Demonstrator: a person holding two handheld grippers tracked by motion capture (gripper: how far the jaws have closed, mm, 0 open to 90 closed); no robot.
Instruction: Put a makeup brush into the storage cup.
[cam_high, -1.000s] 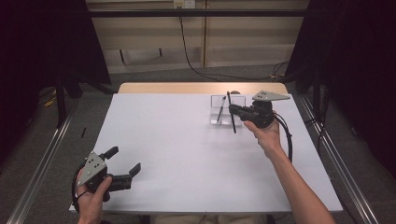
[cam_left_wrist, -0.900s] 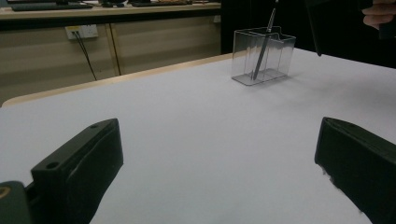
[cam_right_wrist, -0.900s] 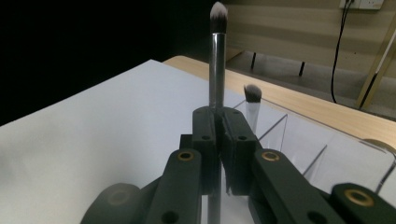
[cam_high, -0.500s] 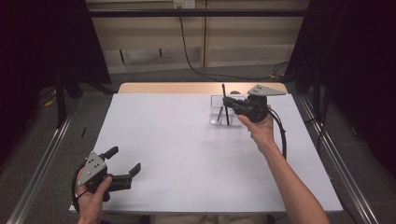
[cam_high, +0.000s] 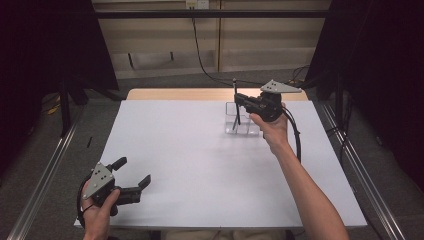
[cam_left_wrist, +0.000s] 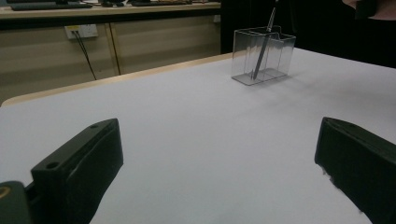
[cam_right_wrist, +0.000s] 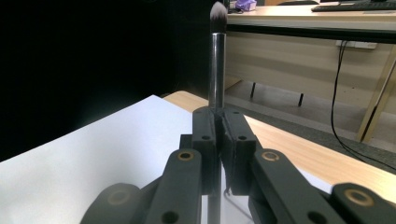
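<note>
A thin makeup brush (cam_high: 235, 102) stands upright, bristles up, with my right gripper (cam_high: 240, 101) shut on its dark handle. Its lower end sits inside a clear plastic holder (cam_high: 246, 129) at the far right of the white table (cam_high: 200, 165). In the right gripper view the jaws of my right gripper (cam_right_wrist: 218, 128) are clamped around the brush (cam_right_wrist: 217, 60). My left gripper (cam_high: 134, 171) rests at the near left corner, open and with nothing in it. The left gripper view looks between the wide-apart jaws of my left gripper (cam_left_wrist: 219, 140) at the holder (cam_left_wrist: 275, 51) and the brush (cam_left_wrist: 262, 49) inside it.
The holder has several compartments. A black cable (cam_high: 296, 135) hangs from the right gripper along the forearm. Beyond the table's wooden far edge (cam_high: 180, 93) lie a floor and a low wall. Metal rails (cam_high: 42, 175) run along both sides.
My right gripper has moved a little up and toward the far side with the brush, which went from slanted to upright in the holder. The left gripper has stayed still.
</note>
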